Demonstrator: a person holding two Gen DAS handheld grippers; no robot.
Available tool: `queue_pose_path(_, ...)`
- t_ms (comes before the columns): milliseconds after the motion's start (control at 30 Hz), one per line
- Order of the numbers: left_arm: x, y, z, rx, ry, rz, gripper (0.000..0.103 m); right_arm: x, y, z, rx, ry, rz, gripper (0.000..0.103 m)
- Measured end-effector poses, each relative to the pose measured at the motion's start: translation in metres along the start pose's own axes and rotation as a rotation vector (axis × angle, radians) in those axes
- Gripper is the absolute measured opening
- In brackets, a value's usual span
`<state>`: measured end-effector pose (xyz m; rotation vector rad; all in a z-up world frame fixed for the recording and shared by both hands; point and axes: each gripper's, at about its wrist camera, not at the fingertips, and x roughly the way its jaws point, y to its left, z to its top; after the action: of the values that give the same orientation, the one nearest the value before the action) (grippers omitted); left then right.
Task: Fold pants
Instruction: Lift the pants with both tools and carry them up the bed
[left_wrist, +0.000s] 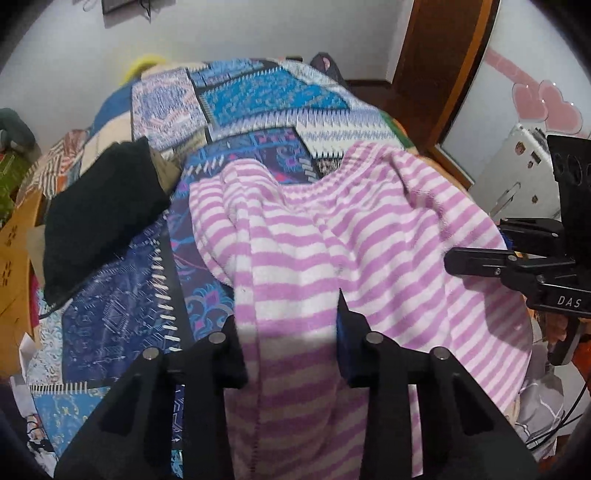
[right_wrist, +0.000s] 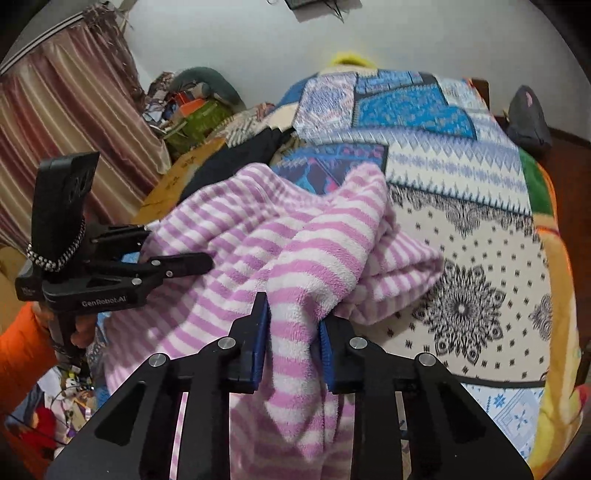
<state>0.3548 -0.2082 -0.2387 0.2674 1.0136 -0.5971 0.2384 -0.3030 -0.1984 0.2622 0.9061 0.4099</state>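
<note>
While the pink-and-white striped pants (left_wrist: 332, 236) are spread over the near part of the bed (right_wrist: 461, 229), their near edge is lifted off the patchwork quilt (left_wrist: 258, 99) at two places. A bunched fold is pinched between the jaws of the right gripper (right_wrist: 293, 325). The fabric is clamped by the left gripper (left_wrist: 291, 325) as well, though its left pad seems hidden under the cloth. A black garment (left_wrist: 99, 206) is seen beside the pants, apparently not touching them.
</note>
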Motion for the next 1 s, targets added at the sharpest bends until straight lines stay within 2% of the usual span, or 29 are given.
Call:
queue_pose_path(200, -0.033, 0.002, 0.002, -0.004, -0.084, 0.022, 0.033, -0.014, 0.023, 0.016, -0.065, -0.052, -0.014, 0.021)
queue_pose_path(467, -0.093, 0.035, 0.015, -0.064, -0.227, 0.073, 0.033, -0.021, 0.059, 0.056, -0.153, -0.134, 0.002, 0.021)
queue_pose_path(600, -0.117, 0.061, 0.021, -0.096, -0.295, 0.12, 0.033, -0.014, 0.077, 0.081, -0.188, -0.172, 0.022, 0.021)
queue_pose_path(1000, -0.151, 0.161, 0.056, -0.183, -0.407, 0.232, 0.033, 0.037, 0.136, 0.169, -0.32, -0.259, 0.048, 0.021)
